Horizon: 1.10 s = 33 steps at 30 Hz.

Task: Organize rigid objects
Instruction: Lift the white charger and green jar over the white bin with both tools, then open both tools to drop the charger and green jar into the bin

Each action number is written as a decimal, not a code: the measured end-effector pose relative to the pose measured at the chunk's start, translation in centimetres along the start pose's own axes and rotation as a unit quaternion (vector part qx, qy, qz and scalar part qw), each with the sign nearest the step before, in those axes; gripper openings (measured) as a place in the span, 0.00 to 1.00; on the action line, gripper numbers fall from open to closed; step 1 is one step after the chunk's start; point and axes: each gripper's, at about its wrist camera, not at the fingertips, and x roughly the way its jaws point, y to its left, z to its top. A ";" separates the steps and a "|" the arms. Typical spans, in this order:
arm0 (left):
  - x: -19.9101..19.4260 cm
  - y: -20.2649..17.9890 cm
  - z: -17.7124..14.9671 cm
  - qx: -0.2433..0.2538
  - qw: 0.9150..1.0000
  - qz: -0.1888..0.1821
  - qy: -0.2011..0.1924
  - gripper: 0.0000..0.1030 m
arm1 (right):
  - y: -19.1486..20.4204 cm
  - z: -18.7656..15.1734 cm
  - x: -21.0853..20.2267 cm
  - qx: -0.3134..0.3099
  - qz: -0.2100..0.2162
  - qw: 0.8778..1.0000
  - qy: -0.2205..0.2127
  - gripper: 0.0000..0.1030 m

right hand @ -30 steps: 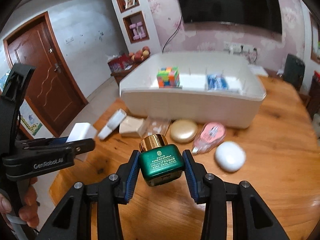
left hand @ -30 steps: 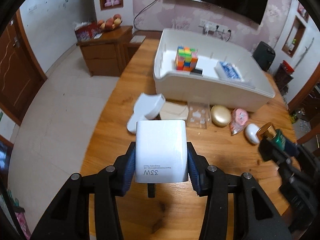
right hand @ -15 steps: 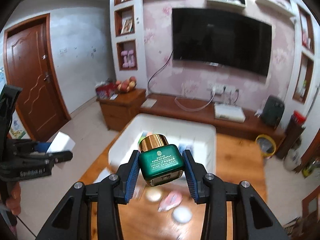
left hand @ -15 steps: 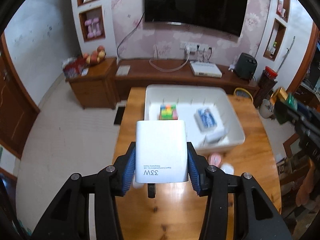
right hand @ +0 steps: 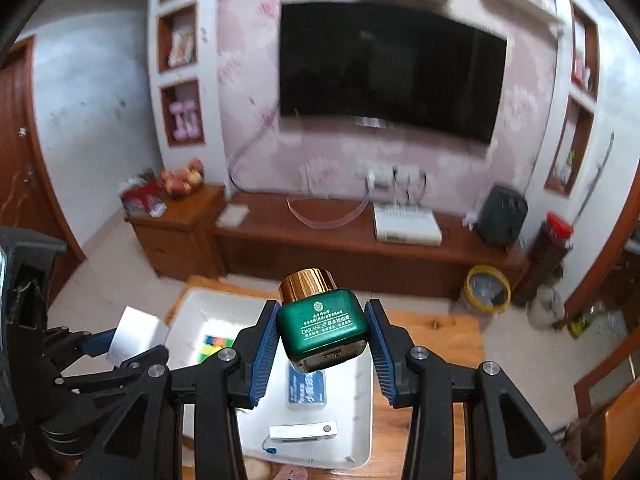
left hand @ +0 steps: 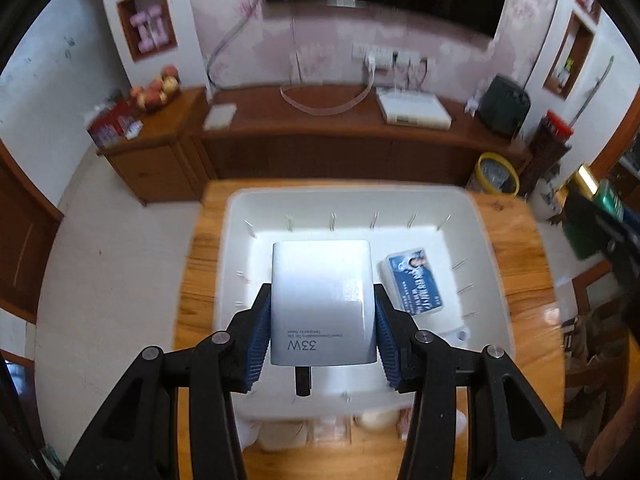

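Our left gripper (left hand: 323, 322) is clamped on a white, box-shaped plastic charger (left hand: 323, 300) printed with "33W", its blue ribbed pads (left hand: 261, 334) pressing the two flat sides. We hold it in the air above the large white plastic bin (left hand: 486, 248) that sits on the wooden desk (left hand: 520, 280), and the gripper points steeply downward into the bin. In the left wrist view the charger covers the middle of the bin floor. Just to its right a blue and white flat pack (left hand: 416, 280) lies inside the bin. Beyond the near wall of the bin, at the bottom of that view, a few pale items lie on the desk, too blurred for us to name.

Our right gripper (right hand: 323, 342) is closed on a dark green glass jar with a gold cap (right hand: 322, 320), tilted with the cap leaning up and to the left, and we hold it off the desk above the same bin. From the right wrist view we see a multicoloured cube (right hand: 214, 346) on the bin floor, partly hidden behind the gripper's left finger. The blue and white pack sits below the jar, and a slim silver rectangular object (right hand: 302, 432) with a small blue loop lies nearer the bin's front wall. The left gripper with its charger appears at the left edge of this view, over the bin's left side.

A wall-mounted television (right hand: 390, 68) and a long wooden cabinet (right hand: 340, 248) stand behind the desk.
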 end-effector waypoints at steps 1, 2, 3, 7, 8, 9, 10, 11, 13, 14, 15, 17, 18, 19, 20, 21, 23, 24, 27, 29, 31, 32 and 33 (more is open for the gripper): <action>1.4 -0.5 0.0 0.000 1.000 -0.002 0.012 0.49 | -0.3 -0.7 2.3 0.004 -0.001 1.000 0.020 0.42; 2.6 -0.7 0.0 -0.002 1.000 -0.004 0.022 0.49 | -0.5 -1.2 3.9 0.006 -0.006 0.999 0.035 0.42; 3.7 -1.0 0.1 -0.005 0.999 -0.008 0.031 0.49 | -0.7 -1.8 5.9 0.008 -0.011 0.999 0.051 0.42; 7.8 -2.3 0.4 0.005 0.998 -0.019 0.056 0.49 | -1.6 -3.5 11.3 0.023 -0.017 0.995 0.100 0.42; 8.5 -2.7 0.4 0.010 0.998 -0.020 0.059 0.49 | -1.8 -3.9 12.5 0.027 -0.017 0.993 0.112 0.42; 9.3 -3.1 0.4 0.014 0.998 -0.020 0.063 0.49 | -2.1 -4.3 13.3 0.030 -0.017 0.992 0.120 0.42; 9.6 -3.2 0.4 0.016 0.998 -0.020 0.065 0.49 | -2.3 -4.7 14.4 0.032 -0.019 0.991 0.131 0.42; 10.2 -3.4 0.4 0.018 0.997 -0.022 0.068 0.49 | -2.4 -5.1 15.4 0.035 -0.021 0.989 0.141 0.42; 11.2 -3.6 0.6 0.023 0.997 -0.021 0.074 0.49 | -2.3 -5.8 16.9 0.039 -0.020 0.987 0.155 0.42; 11.6 -3.7 0.5 0.025 0.997 -0.021 0.076 0.49 | -2.3 -6.1 17.4 0.039 -0.022 0.986 0.160 0.42; 11.9 -3.7 0.6 0.026 0.996 -0.021 0.078 0.49 | -2.3 -6.4 17.7 0.039 -0.023 0.985 0.165 0.42; 12.7 -3.6 0.5 0.030 0.995 -0.021 0.089 0.49 | -2.1 -6.8 18.7 0.038 -0.018 0.983 0.180 0.42; 13.0 -3.5 0.5 0.030 0.995 -0.022 0.096 0.49 | -2.0 -7.0 19.1 0.036 -0.015 0.982 0.186 0.42; 13.2 -3.5 0.4 0.029 0.994 -0.026 0.100 0.49 | -1.9 -7.3 19.4 0.035 -0.015 0.980 0.194 0.42; 13.2 -3.4 0.3 0.026 0.994 -0.029 0.101 0.49 | -1.9 -7.5 19.5 0.035 -0.016 0.980 0.196 0.42; 13.2 -3.3 0.2 0.024 0.994 -0.033 0.100 0.49 | -1.8 -7.8 19.5 0.034 -0.016 0.980 0.198 0.42; 12.9 -3.1 0.0 0.019 0.994 -0.040 0.101 0.51 | -1.7 -7.7 19.1 0.033 -0.011 0.981 0.189 0.44; 12.5 -3.1 0.0 0.019 0.994 -0.042 0.097 0.56 | -1.7 -7.7 18.6 0.033 -0.009 0.983 0.181 0.48; 10.5 -3.3 0.2 0.032 0.996 -0.037 0.070 0.78 | -1.8 -7.2 17.0 0.037 0.000 0.987 0.156 0.62; 8.8 -3.4 0.2 0.044 0.997 -0.030 0.051 0.82 | -2.0 -6.6 15.6 0.042 0.008 0.989 0.139 0.62; 7.0 -3.5 0.2 0.053 0.997 -0.029 0.038 0.82 | -2.3 -6.2 14.2 0.051 0.014 0.990 0.127 0.62; 6.2 -3.5 0.1 0.057 0.997 -0.029 0.034 0.82 | -2.4 -6.1 13.5 0.056 0.016 0.991 0.123 0.62; 5.4 -3.4 0.0 0.060 0.997 -0.027 0.029 0.82 | -2.6 -6.0 12.7 0.059 0.018 0.991 0.119 0.62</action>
